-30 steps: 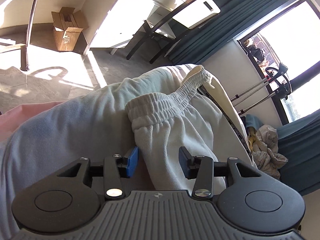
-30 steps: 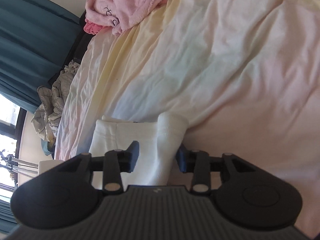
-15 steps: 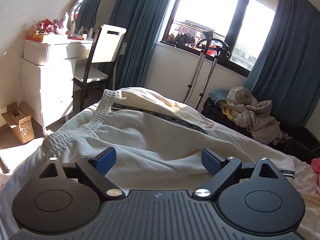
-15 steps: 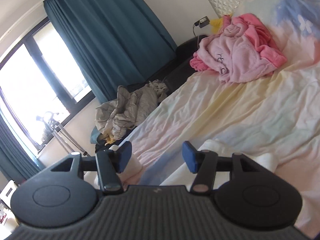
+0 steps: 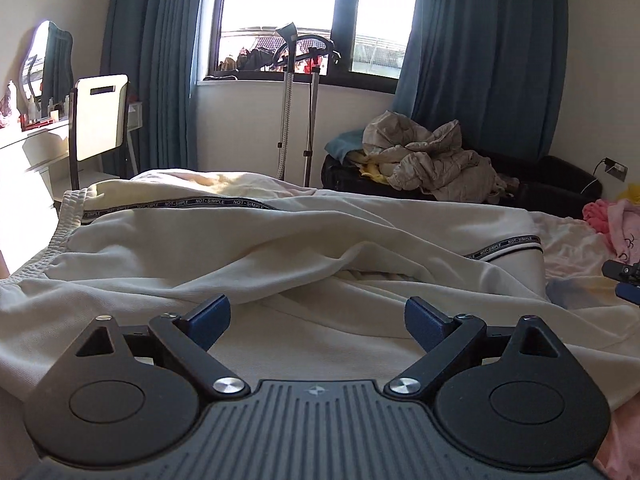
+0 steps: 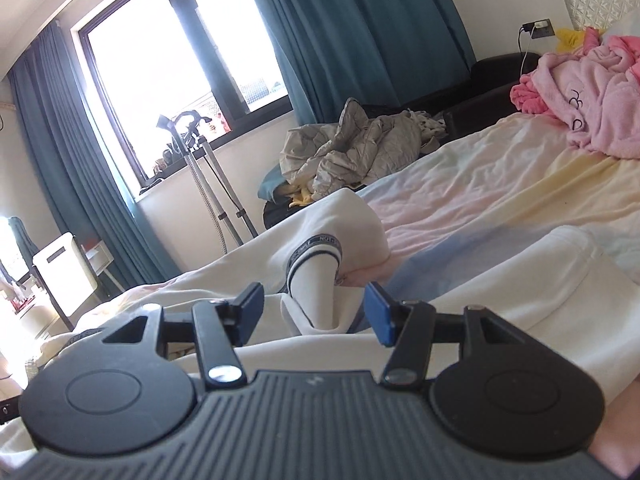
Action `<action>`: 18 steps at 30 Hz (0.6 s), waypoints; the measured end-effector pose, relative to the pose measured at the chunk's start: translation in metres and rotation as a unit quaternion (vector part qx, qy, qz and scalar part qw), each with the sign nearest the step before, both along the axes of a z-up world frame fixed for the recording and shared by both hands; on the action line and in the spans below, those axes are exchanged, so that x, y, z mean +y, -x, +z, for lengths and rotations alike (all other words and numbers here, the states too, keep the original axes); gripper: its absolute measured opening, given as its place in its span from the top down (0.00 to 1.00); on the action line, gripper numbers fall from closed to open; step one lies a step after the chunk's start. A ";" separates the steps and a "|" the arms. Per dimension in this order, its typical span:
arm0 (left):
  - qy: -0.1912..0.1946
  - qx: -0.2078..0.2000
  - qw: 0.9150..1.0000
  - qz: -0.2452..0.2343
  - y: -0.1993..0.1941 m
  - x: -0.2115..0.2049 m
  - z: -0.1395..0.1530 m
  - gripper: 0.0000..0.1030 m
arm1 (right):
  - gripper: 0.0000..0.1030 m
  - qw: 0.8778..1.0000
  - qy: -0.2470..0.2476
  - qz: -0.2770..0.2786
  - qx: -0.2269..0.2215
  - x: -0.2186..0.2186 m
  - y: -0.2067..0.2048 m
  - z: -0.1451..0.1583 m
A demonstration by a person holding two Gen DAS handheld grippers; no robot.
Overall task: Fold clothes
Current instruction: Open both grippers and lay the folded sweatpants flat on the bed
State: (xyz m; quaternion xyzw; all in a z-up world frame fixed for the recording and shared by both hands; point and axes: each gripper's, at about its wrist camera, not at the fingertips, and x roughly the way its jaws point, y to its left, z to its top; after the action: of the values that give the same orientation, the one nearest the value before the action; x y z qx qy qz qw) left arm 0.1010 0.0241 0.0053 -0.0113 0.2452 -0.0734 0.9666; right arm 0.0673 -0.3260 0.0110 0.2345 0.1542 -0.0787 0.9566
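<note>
Cream sweatpants with a black lettered side stripe lie spread across the bed; the elastic waistband is at the left. My left gripper is wide open and empty, low over the near part of the pants. In the right wrist view the pants' leg end with its striped hem stands bunched up just beyond my right gripper, which is open with nothing between its blue pads. The right gripper's tip shows at the right edge of the left wrist view.
The bed has a pastel sheet. A pink robe lies near the headboard. A heap of grey bedding sits on a dark bench under the window. A garment steamer stand and a chair stand beyond the bed.
Both grippers have let go of the pants and opened wider. Both have levelled out and now look across the bed toward the window. The pants now lie spread on the bed.
</note>
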 end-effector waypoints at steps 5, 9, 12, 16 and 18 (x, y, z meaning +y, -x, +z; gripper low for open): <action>-0.001 0.010 1.000 0.015 0.000 0.011 -0.016 0.08 | 0.51 0.999 -0.041 0.013 0.003 -0.007 -0.030 -0.014; 0.013 0.026 0.999 0.027 -0.003 0.019 -0.024 0.08 | 0.53 0.990 -0.137 0.030 0.013 -0.037 -0.067 -0.030; 0.012 0.025 0.999 0.033 -0.004 0.019 -0.026 0.08 | 0.56 0.972 -0.230 0.036 0.027 -0.064 -0.094 -0.053; 0.021 0.034 0.999 0.026 -0.009 0.014 -0.030 0.08 | 0.64 0.957 -0.282 0.018 0.072 -0.080 -0.121 -0.084; 0.017 0.037 0.999 0.024 -0.011 0.011 -0.033 0.08 | 0.65 0.949 -0.308 -0.004 0.072 -0.086 -0.122 -0.095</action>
State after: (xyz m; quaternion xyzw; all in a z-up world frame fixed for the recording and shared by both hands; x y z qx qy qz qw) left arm 0.1121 0.0355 -0.0280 -0.0364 0.2789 -0.0544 0.9581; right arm 0.1890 -0.4116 -0.0838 0.5117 0.2385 -0.0475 0.8241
